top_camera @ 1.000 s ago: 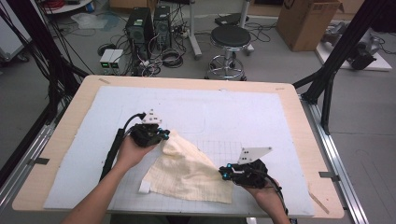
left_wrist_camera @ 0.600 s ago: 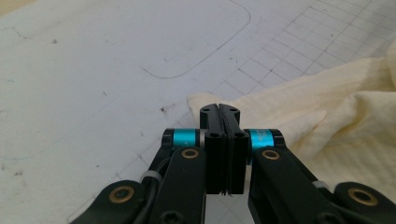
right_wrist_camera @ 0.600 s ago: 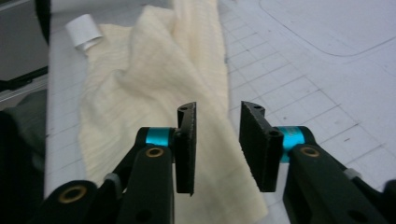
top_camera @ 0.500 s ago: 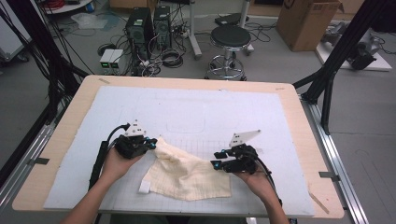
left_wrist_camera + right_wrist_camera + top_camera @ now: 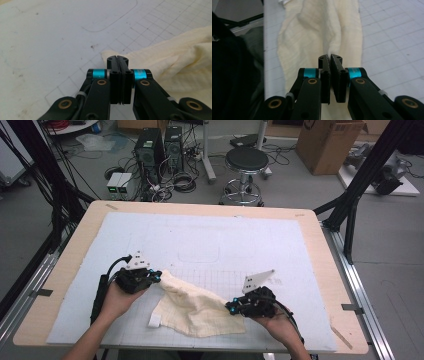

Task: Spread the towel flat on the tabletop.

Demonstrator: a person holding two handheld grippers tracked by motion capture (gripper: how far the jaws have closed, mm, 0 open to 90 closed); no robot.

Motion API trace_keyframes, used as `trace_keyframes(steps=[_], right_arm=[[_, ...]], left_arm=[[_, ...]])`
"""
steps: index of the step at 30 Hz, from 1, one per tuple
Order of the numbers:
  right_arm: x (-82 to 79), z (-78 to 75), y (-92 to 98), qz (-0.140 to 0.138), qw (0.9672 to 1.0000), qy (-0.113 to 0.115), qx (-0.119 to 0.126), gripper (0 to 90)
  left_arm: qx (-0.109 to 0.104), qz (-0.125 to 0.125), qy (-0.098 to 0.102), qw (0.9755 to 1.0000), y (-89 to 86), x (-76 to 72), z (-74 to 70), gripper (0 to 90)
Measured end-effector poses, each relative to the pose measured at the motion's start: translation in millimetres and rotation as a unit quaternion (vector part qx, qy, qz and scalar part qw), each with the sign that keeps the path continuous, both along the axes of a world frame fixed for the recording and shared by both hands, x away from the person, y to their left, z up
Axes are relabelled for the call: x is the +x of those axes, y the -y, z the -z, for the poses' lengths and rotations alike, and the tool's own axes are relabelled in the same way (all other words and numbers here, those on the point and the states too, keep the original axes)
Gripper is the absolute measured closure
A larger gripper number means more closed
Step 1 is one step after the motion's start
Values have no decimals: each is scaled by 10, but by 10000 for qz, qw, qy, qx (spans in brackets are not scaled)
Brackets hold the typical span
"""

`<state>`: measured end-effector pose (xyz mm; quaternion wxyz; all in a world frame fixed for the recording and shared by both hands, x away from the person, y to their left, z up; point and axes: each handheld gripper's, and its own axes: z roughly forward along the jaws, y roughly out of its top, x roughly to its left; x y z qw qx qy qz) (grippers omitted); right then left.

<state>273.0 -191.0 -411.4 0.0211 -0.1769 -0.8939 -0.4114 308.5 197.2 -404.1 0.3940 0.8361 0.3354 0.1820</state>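
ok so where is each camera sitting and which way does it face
High view: fixed above the person's side, looking forward and down on the table; forearms, left gripper and right gripper show.
Left gripper view: rides the left gripper, looking along its shut jaws at the cloth's corner.
Right gripper view: rides the right gripper, looking along its jaws, pinched on a cloth fold.
Shared: the cream cloth and gridded mat.

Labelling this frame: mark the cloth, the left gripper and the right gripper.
cloth (image 5: 192,307), high view, middle of the fabric.
left gripper (image 5: 117,58), left gripper view, between its fingertips.
right gripper (image 5: 329,57), right gripper view, between its fingertips.
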Motion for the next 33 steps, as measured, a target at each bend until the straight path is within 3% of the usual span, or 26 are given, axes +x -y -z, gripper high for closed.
trace_keyframes(steps=[4,7,9,13,17,21,27,33], right_arm=[[-177,79,27,-21,10000,8,53,866],[-263,136,-3,-127,9999,-13,-72,863],[-291,107,-27,-154,9999,20,-40,814],[-256,-89,-55,-130,9993,129,321,674],[-132,-300,-68,-11,9977,333,585,654],[42,-363,-50,236,9959,355,803,664],[272,-243,-82,699,9966,284,340,697],[487,-39,-144,757,9971,-41,60,724]], left_arm=[[-157,-179,-31,9997,-150,-134,73,885],[-237,-256,-82,9994,-224,-207,157,885],[-299,-292,-63,9991,-252,-233,196,885],[-288,-270,-2,9992,-257,-247,218,884],[-280,-246,55,9993,-250,-250,226,883],[-245,-211,88,9994,-249,-248,233,883],[-239,-208,103,9994,-251,-236,241,882],[-268,-215,140,9993,-255,-232,240,882]])
